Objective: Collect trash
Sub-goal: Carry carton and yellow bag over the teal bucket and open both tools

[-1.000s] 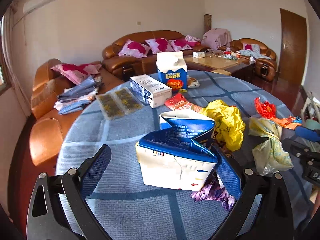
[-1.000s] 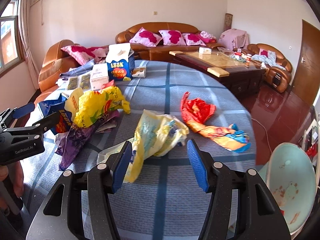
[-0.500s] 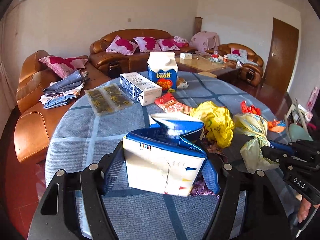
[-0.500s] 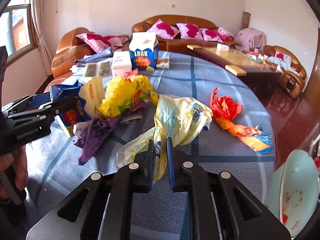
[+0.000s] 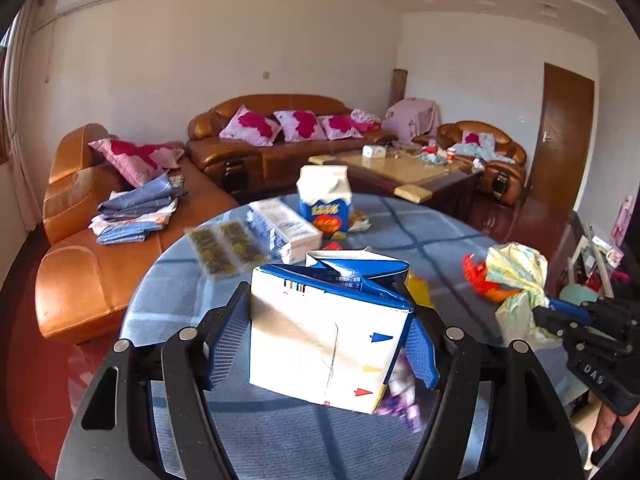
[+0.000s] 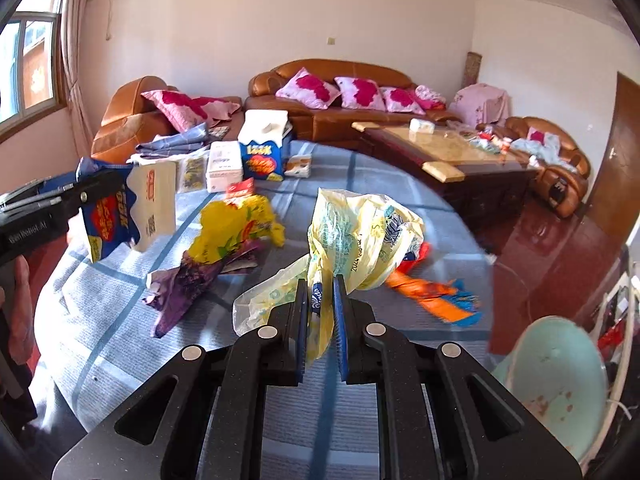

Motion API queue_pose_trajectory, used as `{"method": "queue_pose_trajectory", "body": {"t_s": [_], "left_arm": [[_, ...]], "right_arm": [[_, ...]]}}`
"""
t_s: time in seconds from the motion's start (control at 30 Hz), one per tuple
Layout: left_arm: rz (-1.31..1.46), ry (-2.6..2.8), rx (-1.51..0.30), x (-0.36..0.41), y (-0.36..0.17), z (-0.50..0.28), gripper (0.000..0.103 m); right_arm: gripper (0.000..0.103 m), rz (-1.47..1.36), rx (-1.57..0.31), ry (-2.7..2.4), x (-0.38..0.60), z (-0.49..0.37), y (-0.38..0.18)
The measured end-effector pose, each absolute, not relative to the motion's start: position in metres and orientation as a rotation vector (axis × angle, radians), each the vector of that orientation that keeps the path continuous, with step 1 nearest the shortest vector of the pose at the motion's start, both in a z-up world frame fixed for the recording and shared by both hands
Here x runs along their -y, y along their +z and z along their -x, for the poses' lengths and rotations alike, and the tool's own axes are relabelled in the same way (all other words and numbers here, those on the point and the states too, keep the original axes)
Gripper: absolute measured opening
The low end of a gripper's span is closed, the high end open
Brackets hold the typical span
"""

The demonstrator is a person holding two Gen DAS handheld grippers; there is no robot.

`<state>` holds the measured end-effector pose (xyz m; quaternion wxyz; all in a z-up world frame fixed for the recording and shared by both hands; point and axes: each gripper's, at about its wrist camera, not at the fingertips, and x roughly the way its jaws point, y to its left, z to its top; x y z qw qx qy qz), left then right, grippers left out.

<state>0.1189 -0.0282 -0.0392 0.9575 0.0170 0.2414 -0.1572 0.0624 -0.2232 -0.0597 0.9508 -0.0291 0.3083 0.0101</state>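
Left wrist view looks along the left gripper (image 5: 324,344), whose jaws are clamped on a flattened blue-and-white carton (image 5: 328,332); the pads press its two sides and the carton is tilted, lifted clear of the counter (image 5: 168,280). From the right wrist view the same carton hangs at the left edge, above the blue checked cloth, with a hand partly visible below it.

The right gripper (image 6: 322,320) has its jaws drawn together on a pale yellow plastic bag (image 6: 360,236). A pinch of the film sits between the blue pads, and the rest of the bag bunches up ahead of them, its tail trailing down toward the cloth.

Left lying on the counter are a bright yellow bag (image 6: 232,228), a crumpled purple wrapper (image 6: 184,284) just in front of it and touching it, and an orange-and-red wrapper (image 6: 428,288) behind the held bag, toward the counter's right side. At the far side stand an upright blue carton (image 6: 262,148) with a white top, a white box (image 6: 224,166) lying just beside it, and a small packet (image 6: 298,166) on its other side. Two flat clear packs (image 5: 224,246) of something dark lie near the counter's left rim.

A pale green bowl-shaped bin (image 6: 560,384) sits below the counter's right edge.
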Motion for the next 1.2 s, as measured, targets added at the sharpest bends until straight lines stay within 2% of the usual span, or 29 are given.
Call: {"method": "queue_pose_trajectory", "body": {"t_s": [0.47,0.83,1.2], "left_arm": [[-0.165,-0.532,-0.408,0.166,-0.035,-0.094,0.068],[-0.228,-0.494,-0.357,0.176,-0.021,-0.089,0.068],[-0.349,-0.62,-0.296,0.262,-0.024,-0.065,0.069]], "right_arm": [[0.012,0.016,-0.605,-0.192,0.322,-0.024,-0.05],[0.013,-0.02,-0.599,-0.242,0.355,-0.002,-0.059],[0.013,-0.014,-0.645,-0.357,0.402,0.018,-0.067]]}}
